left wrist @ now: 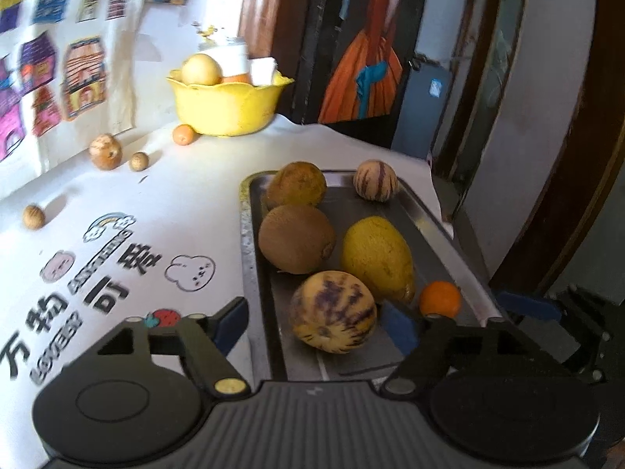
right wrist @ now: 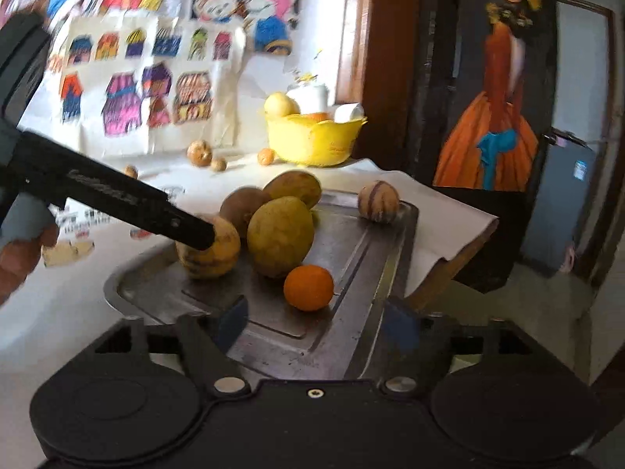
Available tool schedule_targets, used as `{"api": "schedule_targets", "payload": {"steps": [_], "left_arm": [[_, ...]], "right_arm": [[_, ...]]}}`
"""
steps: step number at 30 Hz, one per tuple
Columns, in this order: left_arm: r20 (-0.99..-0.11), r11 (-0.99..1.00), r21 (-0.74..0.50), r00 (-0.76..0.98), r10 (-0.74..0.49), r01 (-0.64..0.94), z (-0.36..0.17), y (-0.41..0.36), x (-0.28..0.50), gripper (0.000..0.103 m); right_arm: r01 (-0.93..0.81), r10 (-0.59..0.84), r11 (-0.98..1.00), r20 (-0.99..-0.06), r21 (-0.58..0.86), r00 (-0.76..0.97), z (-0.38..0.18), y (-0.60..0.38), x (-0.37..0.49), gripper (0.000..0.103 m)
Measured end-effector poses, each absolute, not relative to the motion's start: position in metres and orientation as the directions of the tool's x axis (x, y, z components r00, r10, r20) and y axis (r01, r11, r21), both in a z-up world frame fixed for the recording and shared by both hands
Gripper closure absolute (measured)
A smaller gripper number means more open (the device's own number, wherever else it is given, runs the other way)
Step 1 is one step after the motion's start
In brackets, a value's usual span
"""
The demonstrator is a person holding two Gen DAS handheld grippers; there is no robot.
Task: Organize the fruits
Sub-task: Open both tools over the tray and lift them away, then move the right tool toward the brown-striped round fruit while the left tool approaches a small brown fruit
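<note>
A metal tray (left wrist: 250, 273) (right wrist: 390, 273) holds several fruits. These include a purple-striped yellow melon (left wrist: 334, 310) (right wrist: 211, 254), a brown kiwi (left wrist: 297, 238), a long yellow fruit (left wrist: 377, 258) (right wrist: 279, 236), a small mandarin (left wrist: 439, 299) (right wrist: 308, 287) and a small striped fruit (left wrist: 375, 179) at the far end. My left gripper (left wrist: 314, 324) is open astride the striped melon; its left pad stands clear and its right pad lies close beside the fruit. My right gripper (right wrist: 318, 322) is open just behind the mandarin, holding nothing.
A yellow bowl (left wrist: 230, 105) (right wrist: 316, 140) with fruit and white cups stands at the back by the wall. Another mandarin (left wrist: 183, 134) and three walnuts (left wrist: 105, 151) lie on the printed tablecloth. The tray sits near the table's right edge (right wrist: 449, 258). A person's hand (right wrist: 19, 258) holds the left gripper.
</note>
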State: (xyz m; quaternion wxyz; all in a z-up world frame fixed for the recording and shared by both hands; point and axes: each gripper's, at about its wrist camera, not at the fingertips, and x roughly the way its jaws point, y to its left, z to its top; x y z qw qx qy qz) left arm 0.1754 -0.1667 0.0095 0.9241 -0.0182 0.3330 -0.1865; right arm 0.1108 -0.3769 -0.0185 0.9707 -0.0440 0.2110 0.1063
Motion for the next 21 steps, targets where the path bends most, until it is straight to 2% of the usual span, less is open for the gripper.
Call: {"api": "schedule_targets", "payload": {"steps": [4, 7, 10, 15, 21], "left_arm": [[-0.580, 0.942, -0.196, 0.742, -0.335, 0.272, 0.015, -0.148, 0.156, 0.008], [-0.559, 0.955, -0.201, 0.775, -0.295, 0.219, 0.019, -0.133, 0.139, 0.001], [-0.542, 0.969, -0.178, 0.805, -0.241, 0.170, 0.021, -0.119, 0.120, 0.001], [-0.539, 0.983, -0.169, 0.828, -0.154, 0.073, 0.022, -0.097, 0.083, 0.001], [-0.573, 0.970, -0.244, 0.810, -0.128, -0.019, 0.015, -0.068, 0.053, 0.001]], "right_arm": [[-0.176, 0.168, 0.984, -0.381, 0.014, 0.909, -0.013, -0.378, 0.092, 0.005], [-0.159, 0.159, 0.987, -0.369, 0.029, 0.916, -0.011, -0.374, 0.078, 0.001], [-0.154, 0.165, 0.986, -0.400, 0.062, 0.902, -0.010, -0.369, 0.068, 0.001], [-0.135, 0.157, 0.987, -0.395, 0.082, 0.905, -0.004, -0.353, 0.048, 0.001], [-0.141, 0.186, 0.981, -0.426, 0.135, 0.885, -0.003, -0.333, 0.025, 0.001]]}}
